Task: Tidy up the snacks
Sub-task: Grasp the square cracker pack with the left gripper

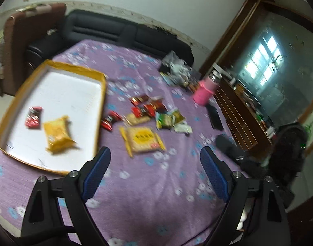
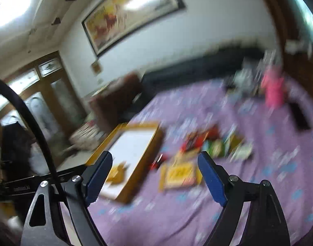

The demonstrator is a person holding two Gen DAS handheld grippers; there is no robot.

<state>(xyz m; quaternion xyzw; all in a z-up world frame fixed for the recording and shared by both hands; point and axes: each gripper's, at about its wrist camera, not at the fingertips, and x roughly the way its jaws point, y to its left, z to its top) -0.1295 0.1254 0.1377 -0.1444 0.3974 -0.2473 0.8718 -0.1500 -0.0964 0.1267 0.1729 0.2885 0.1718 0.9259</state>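
Place: a home living room
Seating: black sofa (image 1: 123,30) along the far wall
Table: purple flowered tablecloth (image 1: 148,184), near
Wall: framed painting (image 2: 131,10) above the sofa
Right side: wooden cabinet (image 1: 238,119) with glass

Two packets (image 1: 57,136) in tray (image 1: 53,66)

Purple flowered cloth covers the surface (image 1: 148,186). On its left lies a shallow yellow-rimmed white tray (image 1: 104,94); right beside the tray, a loose heap of red, green and tan snack packets (image 1: 154,112), with a flat yellow cracker pack (image 1: 143,140) nearest. Farther right a pink flask (image 1: 203,93) stands upright, a black slab (image 1: 214,115) lying near it.
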